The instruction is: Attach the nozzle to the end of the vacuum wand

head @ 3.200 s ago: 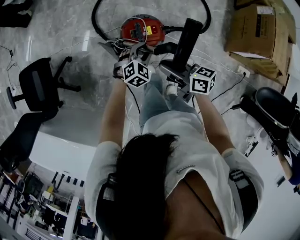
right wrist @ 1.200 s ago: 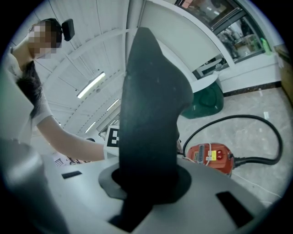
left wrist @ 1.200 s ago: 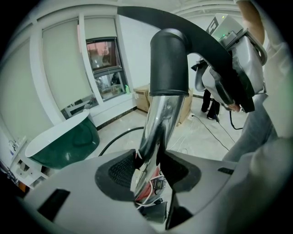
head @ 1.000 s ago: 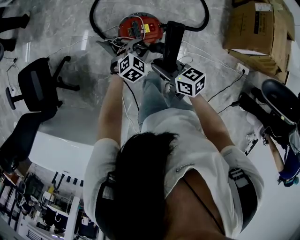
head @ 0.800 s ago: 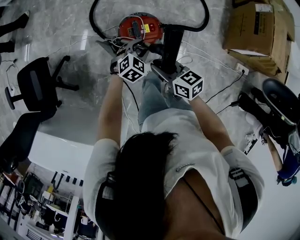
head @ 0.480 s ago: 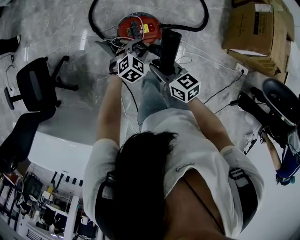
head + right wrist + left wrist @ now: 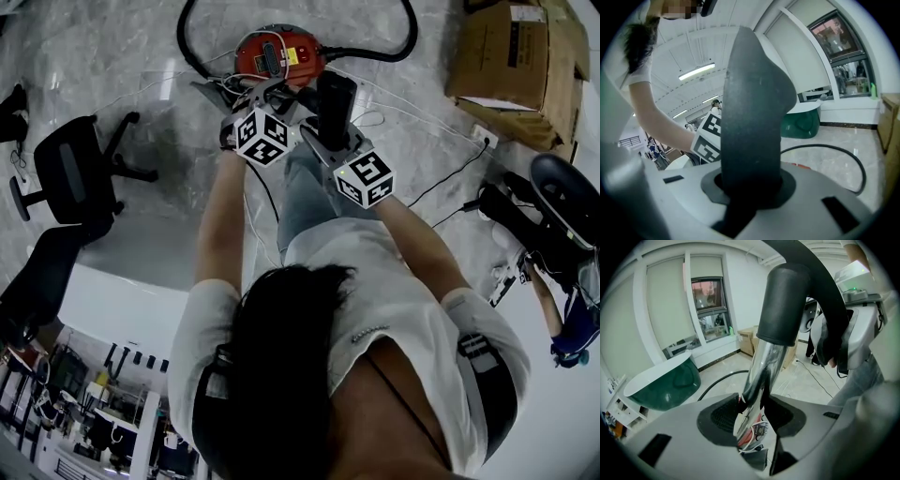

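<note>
The left gripper point(image 7: 752, 414) has its jaws clamped on the wand point(image 7: 759, 366), a smooth, mirror-bright metal tube. The tube rises from the jaws leaning slightly right and runs into a matte black cuff point(image 7: 783, 303) that curves away overhead. The right gripper point(image 7: 750, 185) grips the nozzle point(image 7: 752, 108), a broad, flattened piece of black plastic with a fine grainy surface and a rounded shoulder. It stands lengthwise out of the jaws. In the head view the nozzle sits just right of the left gripper, its long axis pointing up the frame toward the red canister vacuum point(image 7: 279, 54). The vacuum and its looping black hose point(image 7: 197, 56) lie on the glossy marbled floor point(image 7: 141, 56).
</note>
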Demonstrator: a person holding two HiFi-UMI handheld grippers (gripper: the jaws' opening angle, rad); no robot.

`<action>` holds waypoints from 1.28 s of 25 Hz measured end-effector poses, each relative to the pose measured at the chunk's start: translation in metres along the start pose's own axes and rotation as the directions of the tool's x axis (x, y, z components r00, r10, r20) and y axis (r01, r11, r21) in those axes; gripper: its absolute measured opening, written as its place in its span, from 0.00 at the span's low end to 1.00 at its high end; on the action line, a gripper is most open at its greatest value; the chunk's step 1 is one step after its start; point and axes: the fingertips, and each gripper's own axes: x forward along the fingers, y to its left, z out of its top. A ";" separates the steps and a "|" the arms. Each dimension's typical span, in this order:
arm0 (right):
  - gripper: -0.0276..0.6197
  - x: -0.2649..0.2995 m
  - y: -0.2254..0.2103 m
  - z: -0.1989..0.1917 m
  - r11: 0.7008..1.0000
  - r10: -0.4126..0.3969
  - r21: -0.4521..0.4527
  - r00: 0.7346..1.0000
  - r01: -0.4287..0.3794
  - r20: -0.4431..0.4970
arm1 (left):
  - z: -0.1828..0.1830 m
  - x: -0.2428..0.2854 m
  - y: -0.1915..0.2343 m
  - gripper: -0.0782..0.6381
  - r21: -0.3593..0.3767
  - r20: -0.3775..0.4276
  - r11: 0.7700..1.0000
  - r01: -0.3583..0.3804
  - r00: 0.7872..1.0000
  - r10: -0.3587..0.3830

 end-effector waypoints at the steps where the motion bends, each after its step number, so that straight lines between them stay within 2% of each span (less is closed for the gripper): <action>1: 0.15 0.000 0.000 0.000 1.000 -0.005 -0.001 1.000 0.005 0.006 | 0.000 0.000 0.000 0.34 -0.006 0.003 1.000 0.004 1.000 -0.004; 11: 0.15 0.003 0.000 0.004 0.992 0.003 0.123 0.998 -0.011 0.066 | 0.000 -0.002 0.004 0.35 -0.035 0.022 0.999 0.015 1.000 -0.014; 16: 0.16 0.004 0.000 0.005 0.979 0.001 0.204 0.994 -0.023 0.109 | 0.002 -0.002 0.004 0.35 -0.051 0.027 0.998 0.029 0.999 -0.027; 24: 0.15 0.005 -0.002 0.006 0.943 0.047 0.317 0.984 -0.101 0.172 | 0.003 0.000 0.003 0.35 -0.054 0.023 0.998 0.033 0.999 -0.032; 29: 0.15 0.006 -0.002 0.007 0.937 0.073 0.324 0.981 -0.130 0.182 | 0.002 -0.001 0.005 0.35 -0.049 0.023 0.998 0.034 0.999 -0.033; 32: 0.15 0.007 0.000 0.007 0.943 0.085 0.303 0.982 -0.134 0.168 | 0.002 -0.002 0.006 0.35 -0.047 0.026 0.998 0.040 0.999 -0.038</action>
